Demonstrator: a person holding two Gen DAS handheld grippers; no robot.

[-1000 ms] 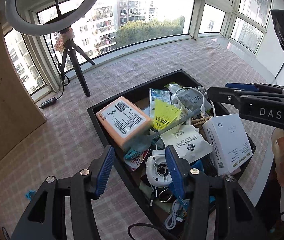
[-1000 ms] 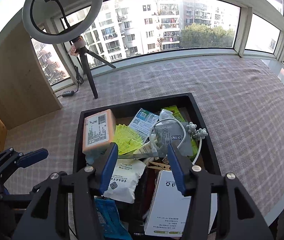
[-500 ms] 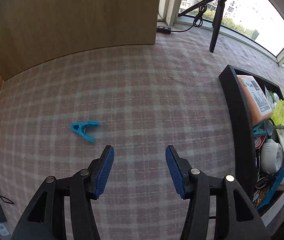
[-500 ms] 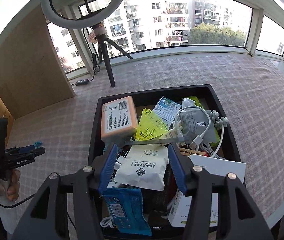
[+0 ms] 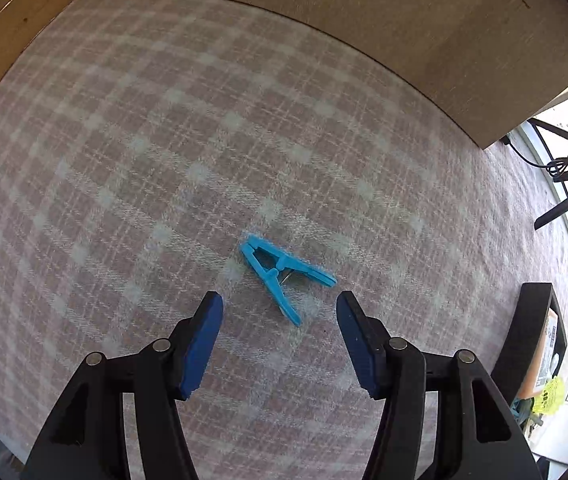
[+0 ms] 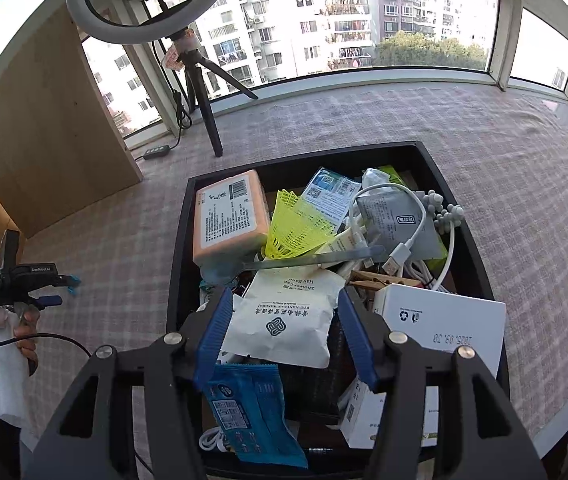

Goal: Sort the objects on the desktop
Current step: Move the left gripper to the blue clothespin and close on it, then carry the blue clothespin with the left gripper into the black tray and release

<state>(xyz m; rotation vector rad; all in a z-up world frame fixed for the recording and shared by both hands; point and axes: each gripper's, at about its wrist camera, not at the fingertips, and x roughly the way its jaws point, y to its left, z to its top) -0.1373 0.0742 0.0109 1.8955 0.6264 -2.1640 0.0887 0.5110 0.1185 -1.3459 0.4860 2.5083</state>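
A blue plastic clip [image 5: 284, 274] lies flat on the plaid cloth, just ahead of my open, empty left gripper [image 5: 280, 304], with its handle ends between the fingertips. The right wrist view shows the clip [image 6: 71, 280] at the far left, under the left gripper [image 6: 50, 290]. My right gripper [image 6: 284, 304] is open and empty above a black tray [image 6: 178, 240] crammed with items: an orange box [image 6: 228, 216], a white shower-cap packet [image 6: 284, 316], a white box [image 6: 443, 324], a blue sachet [image 6: 252, 408].
A wooden panel [image 5: 363, 20] stands behind the clip and shows at the left in the right wrist view [image 6: 44, 128]. A ring light on a tripod [image 6: 196, 72] stands near the windows. The tray's corner [image 5: 531, 332] shows at the right. White cables [image 6: 411, 248] lie in the tray.
My left gripper swung away from the tray, left across the cloth, and closed in on the blue clip. My right gripper stayed over the tray, open.
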